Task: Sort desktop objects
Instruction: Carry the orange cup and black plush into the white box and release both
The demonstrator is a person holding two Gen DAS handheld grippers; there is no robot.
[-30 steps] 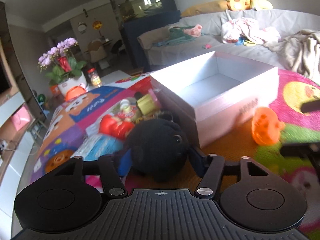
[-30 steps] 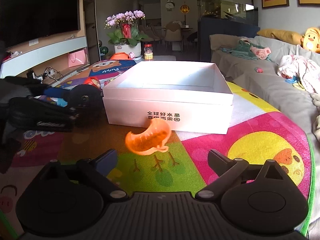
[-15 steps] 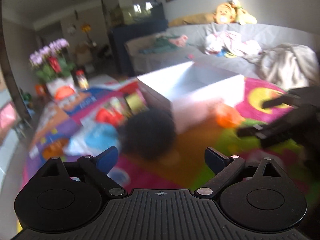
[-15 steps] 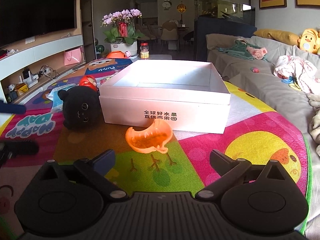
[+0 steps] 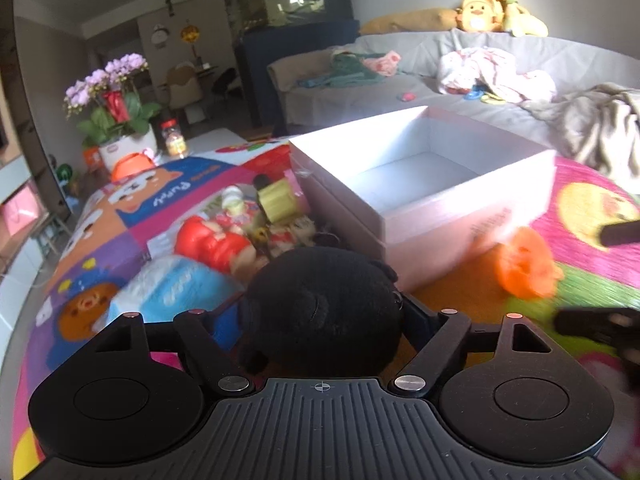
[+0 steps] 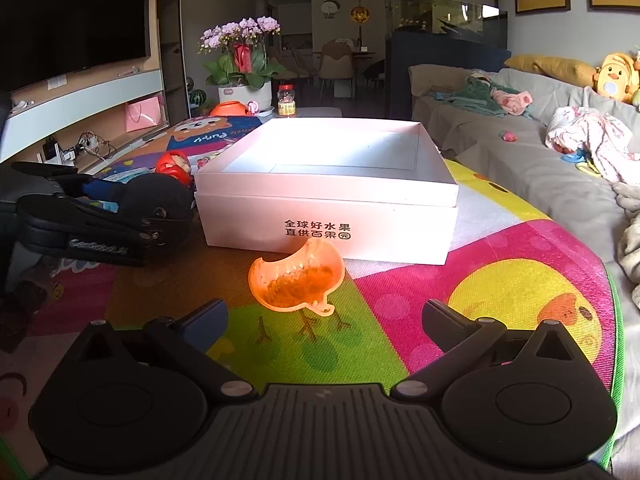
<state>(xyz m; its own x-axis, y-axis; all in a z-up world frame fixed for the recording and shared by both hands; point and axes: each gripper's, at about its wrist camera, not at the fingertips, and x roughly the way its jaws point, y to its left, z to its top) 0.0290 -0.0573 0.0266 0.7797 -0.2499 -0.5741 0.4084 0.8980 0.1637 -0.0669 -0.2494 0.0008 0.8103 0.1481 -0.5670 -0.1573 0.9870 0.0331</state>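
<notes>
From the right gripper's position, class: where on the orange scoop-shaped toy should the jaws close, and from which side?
Judging by its pose, grip the orange scoop toy across its thin raised rim, coming from the near side. It lies open side up on the mat, so its rim offers an edge. The right gripper is open and empty, just short of it.

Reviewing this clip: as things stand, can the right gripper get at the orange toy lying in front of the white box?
Probably yes. The orange toy lies on the bare mat just ahead of the right gripper, whose jaws stand wide with nothing between them. The white box sits behind it, not in the way.
</notes>
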